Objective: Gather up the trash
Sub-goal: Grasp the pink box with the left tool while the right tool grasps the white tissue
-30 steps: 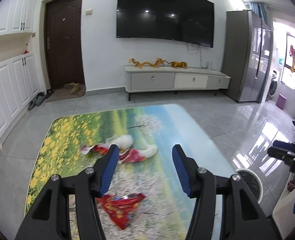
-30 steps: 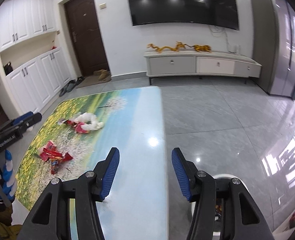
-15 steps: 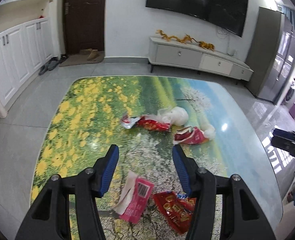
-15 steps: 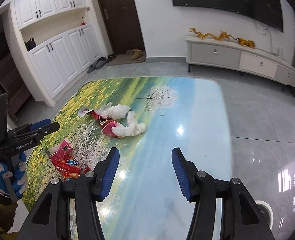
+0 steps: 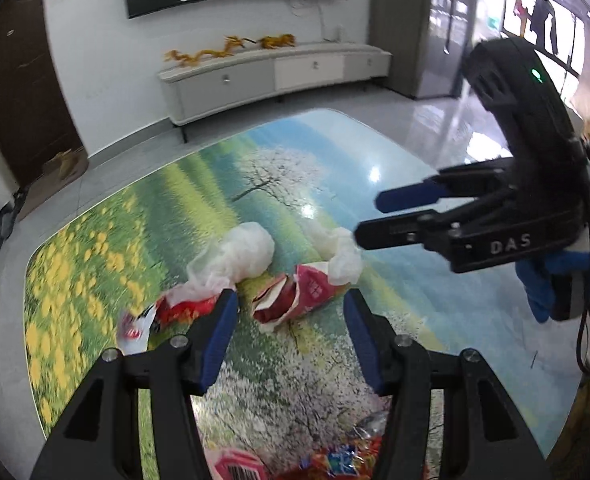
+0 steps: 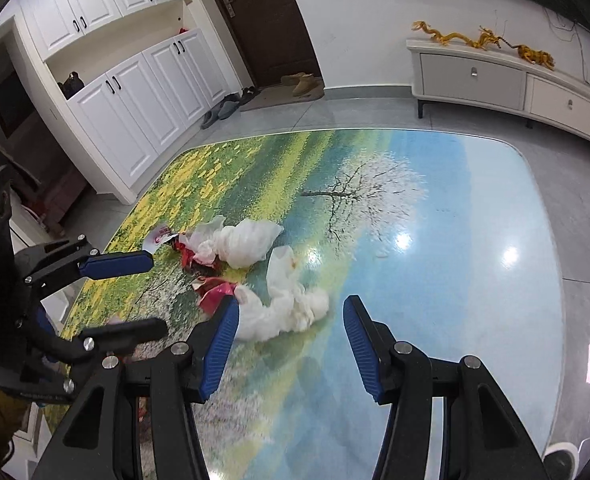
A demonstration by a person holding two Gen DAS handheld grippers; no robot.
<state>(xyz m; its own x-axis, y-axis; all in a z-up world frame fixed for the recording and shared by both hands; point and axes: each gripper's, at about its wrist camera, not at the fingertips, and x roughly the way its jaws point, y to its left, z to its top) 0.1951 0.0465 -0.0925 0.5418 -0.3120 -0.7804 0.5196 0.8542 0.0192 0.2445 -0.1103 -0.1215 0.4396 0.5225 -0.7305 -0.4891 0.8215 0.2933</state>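
Note:
Trash lies on a table (image 5: 435,288) with a landscape print. A red wrapper (image 5: 295,292) with a crumpled white tissue (image 5: 341,252) lies just ahead of my open, empty left gripper (image 5: 291,344). A second white tissue (image 5: 239,256) and red-white wrapper (image 5: 163,312) lie to its left. More red and pink wrappers (image 5: 335,462) lie under the left gripper. My right gripper (image 6: 291,344) is open and empty, just short of the near tissue (image 6: 287,308); it also shows in the left wrist view (image 5: 379,216). The far tissue (image 6: 247,240) and red wrapper (image 6: 215,292) show in the right wrist view too.
The table (image 6: 455,260) stands on a grey tiled floor. A low white TV cabinet (image 5: 271,76) with gold dragon figures stands against the far wall. White cupboards (image 6: 143,92) and a dark door (image 6: 263,20) are at the left. A white round bin rim (image 6: 559,456) shows at the table's right corner.
Both grippers have moved in over the table toward the trash pile in the middle. The right gripper now shows large in the left wrist view. Both stay open.

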